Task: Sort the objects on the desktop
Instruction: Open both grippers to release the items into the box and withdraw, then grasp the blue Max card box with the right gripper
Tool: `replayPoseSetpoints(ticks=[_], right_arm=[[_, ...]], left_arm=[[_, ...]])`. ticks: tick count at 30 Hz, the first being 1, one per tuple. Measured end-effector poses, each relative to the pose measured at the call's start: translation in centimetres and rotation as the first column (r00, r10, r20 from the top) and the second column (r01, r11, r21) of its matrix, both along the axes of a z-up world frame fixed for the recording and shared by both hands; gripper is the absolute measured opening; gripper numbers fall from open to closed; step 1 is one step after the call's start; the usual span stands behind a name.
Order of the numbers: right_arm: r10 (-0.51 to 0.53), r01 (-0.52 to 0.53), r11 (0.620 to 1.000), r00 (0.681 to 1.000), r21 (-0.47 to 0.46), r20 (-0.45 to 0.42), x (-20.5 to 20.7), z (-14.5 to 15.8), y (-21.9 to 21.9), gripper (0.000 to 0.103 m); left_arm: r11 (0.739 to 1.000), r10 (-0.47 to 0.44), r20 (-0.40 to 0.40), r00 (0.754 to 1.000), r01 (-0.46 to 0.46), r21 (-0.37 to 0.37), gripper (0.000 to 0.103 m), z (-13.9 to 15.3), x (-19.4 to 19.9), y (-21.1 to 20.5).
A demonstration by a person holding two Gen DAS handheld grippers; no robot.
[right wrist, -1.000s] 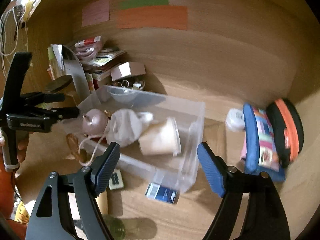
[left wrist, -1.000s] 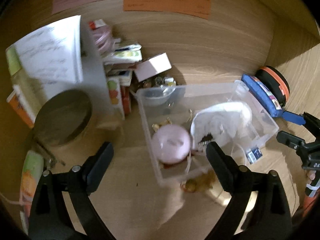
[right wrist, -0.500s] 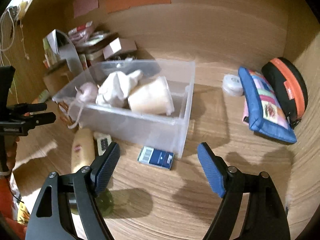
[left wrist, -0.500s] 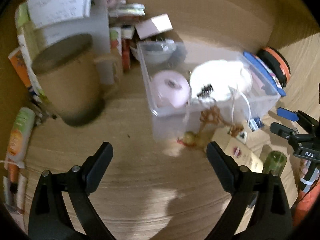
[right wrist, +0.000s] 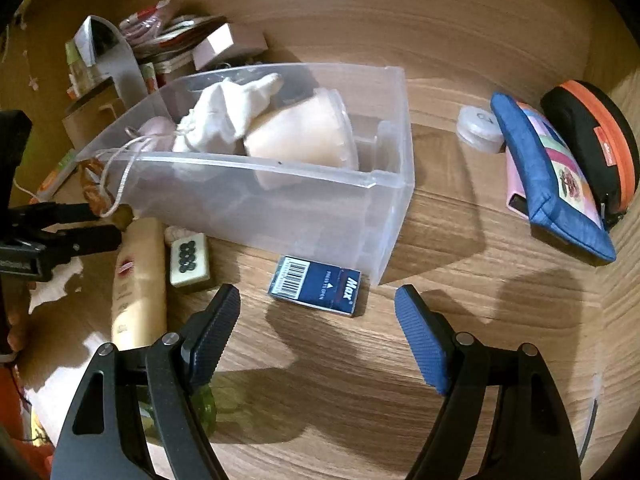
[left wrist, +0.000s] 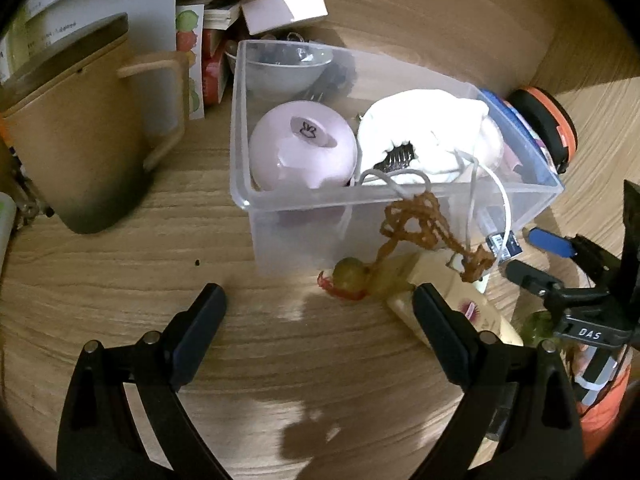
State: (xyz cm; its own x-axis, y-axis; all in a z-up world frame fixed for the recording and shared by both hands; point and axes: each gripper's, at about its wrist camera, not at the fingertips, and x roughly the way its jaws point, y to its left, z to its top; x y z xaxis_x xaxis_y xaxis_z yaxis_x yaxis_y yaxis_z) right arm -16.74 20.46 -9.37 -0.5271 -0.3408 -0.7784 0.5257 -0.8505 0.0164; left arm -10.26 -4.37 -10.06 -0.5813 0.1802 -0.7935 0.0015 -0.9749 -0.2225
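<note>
A clear plastic bin (left wrist: 280, 216) stands on the wooden desk, holding a pink round case (left wrist: 300, 148), a white drawstring pouch (left wrist: 424, 140) and a cream cup (right wrist: 304, 136) on its side. My left gripper (left wrist: 320, 308) hangs open and empty just in front of the bin, close to a green bead charm (left wrist: 352, 276) on a brown cord. My right gripper (right wrist: 316, 312) is open and empty, right above a blue staples box (right wrist: 316, 286). A mahjong tile (right wrist: 189, 258) and a cream tube (right wrist: 138, 280) lie to the box's left.
A tan lidded mug (left wrist: 80, 140) and stacked boxes and papers (left wrist: 224, 12) stand left of the bin. To the bin's right lie a blue pouch (right wrist: 552, 176), a black-and-orange case (right wrist: 596, 132) and a small white tub (right wrist: 478, 128). A green bottle (right wrist: 204, 404) sits under my right gripper's left finger.
Both grippers have sunk toward the desk and tipped further down, so the bin and the loose items look nearer. The jaws have stayed as wide as before.
</note>
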Motion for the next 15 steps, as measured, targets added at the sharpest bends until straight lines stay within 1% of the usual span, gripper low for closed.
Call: replayPoseSetpoints(ticks=[2,3,4,7,10,15], right_arm=[[-0.008,0.008,1.0,1.0,0.003,0.007,-0.2,-0.21,-0.09,0.077],[-0.01,0.01,1.0,1.0,0.009,0.007,-0.24,-0.28,-0.18,0.077],[-0.013,0.013,1.0,1.0,0.014,0.005,-0.27,-0.33,-0.26,0.077],[-0.027,0.026,0.999,1.0,0.023,0.012,-0.41,-0.55,-0.46,0.076],[-0.034,0.034,0.999,0.999,0.006,0.032,-0.6,-0.66,-0.46,0.075],[-0.036,0.036,0.999,0.999,0.018,0.031,-0.52,-0.73,-0.83,0.076]], left_arm=[[1.0,-0.011,-0.007,1.0,0.011,0.015,0.095,0.0,0.02,0.15],[1.0,-0.022,-0.011,1.0,0.022,0.022,0.092,0.06,-0.02,0.43],[0.999,-0.037,-0.016,0.999,0.037,0.038,0.085,0.11,-0.1,0.62],[0.993,-0.075,-0.028,0.997,0.077,0.089,0.073,0.18,-0.25,1.01],[0.989,-0.086,-0.027,0.996,0.089,0.12,0.07,0.18,-0.65,0.94],[0.989,-0.085,-0.031,0.996,0.088,0.115,0.07,0.18,-0.68,0.96]])
